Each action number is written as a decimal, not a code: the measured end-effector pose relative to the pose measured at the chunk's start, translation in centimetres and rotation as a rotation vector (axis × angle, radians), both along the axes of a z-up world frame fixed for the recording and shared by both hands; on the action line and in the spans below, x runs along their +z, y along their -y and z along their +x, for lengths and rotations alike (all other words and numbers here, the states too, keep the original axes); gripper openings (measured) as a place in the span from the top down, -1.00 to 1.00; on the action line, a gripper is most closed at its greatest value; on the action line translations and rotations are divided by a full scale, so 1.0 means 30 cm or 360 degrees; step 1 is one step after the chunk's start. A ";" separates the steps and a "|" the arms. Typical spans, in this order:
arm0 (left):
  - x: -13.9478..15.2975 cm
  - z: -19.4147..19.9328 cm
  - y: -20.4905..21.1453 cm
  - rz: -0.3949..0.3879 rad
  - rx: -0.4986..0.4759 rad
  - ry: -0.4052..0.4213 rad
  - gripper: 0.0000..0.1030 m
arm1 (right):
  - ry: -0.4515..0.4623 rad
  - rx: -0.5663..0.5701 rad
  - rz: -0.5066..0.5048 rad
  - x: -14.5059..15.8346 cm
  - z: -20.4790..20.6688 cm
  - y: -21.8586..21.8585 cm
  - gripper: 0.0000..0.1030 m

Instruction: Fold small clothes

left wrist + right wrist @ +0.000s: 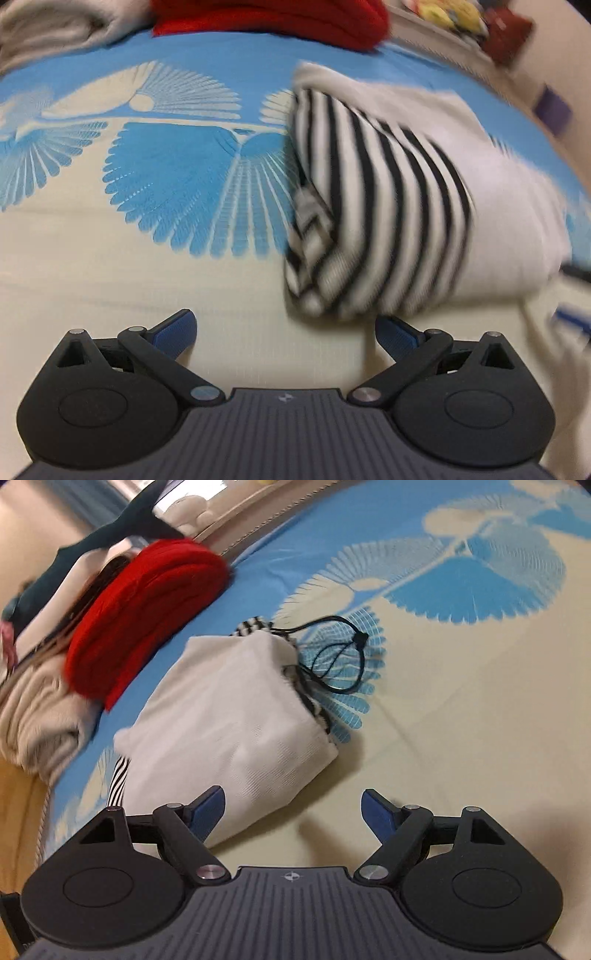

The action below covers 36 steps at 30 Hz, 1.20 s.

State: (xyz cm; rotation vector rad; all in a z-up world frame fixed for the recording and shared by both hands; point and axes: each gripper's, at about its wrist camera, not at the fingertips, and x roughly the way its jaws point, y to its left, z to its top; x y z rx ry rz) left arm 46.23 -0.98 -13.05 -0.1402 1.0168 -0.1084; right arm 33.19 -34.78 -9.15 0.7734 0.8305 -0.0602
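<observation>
Left wrist view is showing the big bed [110,258] with its blue and cream sheet, and everything is lying on it. Beyond the folded garment, a red cloth [273,18] and a fluffy beige cloth [55,26] are sitting as a pile at the far edge of the bed. The folded garment [388,206], white outside with black stripes inside, is lying in a neat bundle. On its far side, seen from the right wrist, a thin black cord [340,657] is sticking out in loops.

The left tongs [286,336] are hanging wide open just in front of the bundle, holding nothing. The right tongs [293,812] are open too, with one finger just beside the white edge.

I think the fold is nearly finished. A good next move is tucking the cord in gently and pressing the bundle flat, not pulling it apart.
</observation>
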 end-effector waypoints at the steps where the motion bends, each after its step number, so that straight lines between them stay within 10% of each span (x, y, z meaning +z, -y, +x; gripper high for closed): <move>1: 0.002 0.024 -0.020 -0.0042 0.0022 -0.0016 -0.99 | 0.0017 -0.0016 0.0054 -0.020 0.011 0.008 -0.59; 4: 0.005 0.084 -0.047 0.0004 0.0000 0.0003 -1.00 | 0.0071 -0.0027 0.0264 -0.076 0.051 0.030 -0.51; 9: -0.001 0.111 -0.047 0.0064 -0.0023 0.0053 -1.00 | 0.0117 0.0064 0.0170 -0.086 0.106 -0.026 -0.09; 15: -0.013 0.137 -0.043 0.0108 -0.0043 0.0073 -1.00 | 0.0135 0.0055 0.0120 -0.104 0.144 -0.048 -0.07; 21: 0.003 -0.025 -0.034 0.0188 -0.0054 0.0035 -0.99 | 0.0069 0.0058 -0.0030 -0.030 0.066 -0.016 -0.45; 31: 0.309 -0.503 0.007 -0.0085 -0.0084 0.0318 -0.99 | 0.0501 0.0187 -0.1042 0.411 -0.424 -0.299 -0.90; 36: 0.302 -0.546 0.087 0.0171 -0.0060 0.0510 -0.99 | 0.0530 -0.0206 -0.0869 0.373 -0.587 -0.375 -0.98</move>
